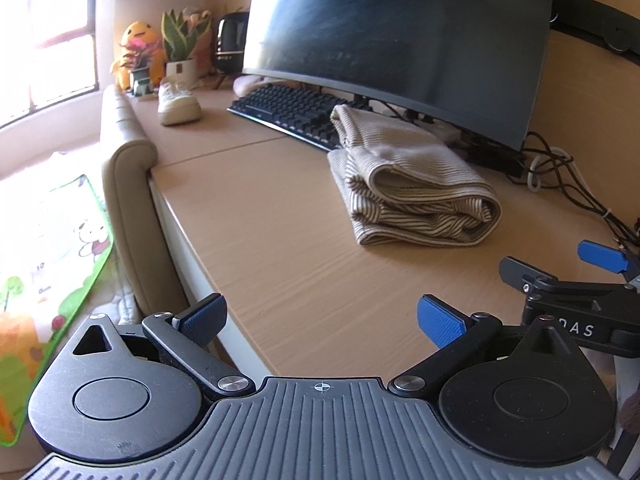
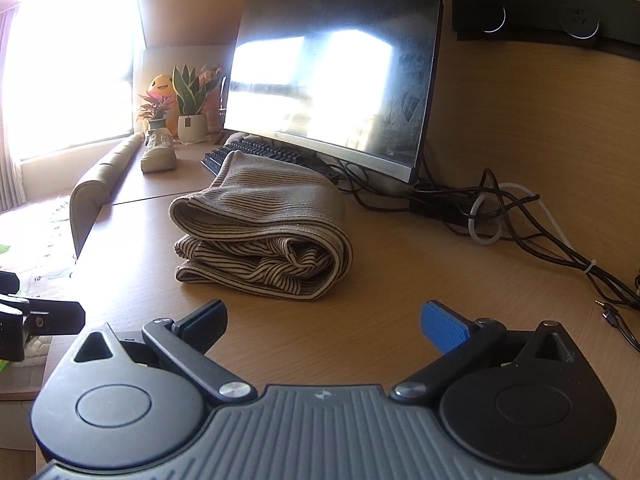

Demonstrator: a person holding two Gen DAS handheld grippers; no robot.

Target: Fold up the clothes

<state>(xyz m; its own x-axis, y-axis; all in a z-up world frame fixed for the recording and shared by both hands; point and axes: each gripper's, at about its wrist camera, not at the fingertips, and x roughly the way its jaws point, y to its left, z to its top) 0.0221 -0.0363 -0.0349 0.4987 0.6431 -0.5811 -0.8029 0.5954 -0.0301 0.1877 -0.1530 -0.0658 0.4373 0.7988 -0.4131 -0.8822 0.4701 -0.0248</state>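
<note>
A white sneaker can be seen far left on the bench, by blurry potted plants. The left gripper is held low, jaws spread wide, nothing gripped. The folded striped garment is parked mid-bench, its back edge hiding part of the keyboard. The right gripper is gaping too, empty. Tangled cables get cut off at the right.

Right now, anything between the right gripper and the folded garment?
Nothing: only bare desk lies between the open right gripper and the folded striped garment, seen in the right wrist view.
</note>
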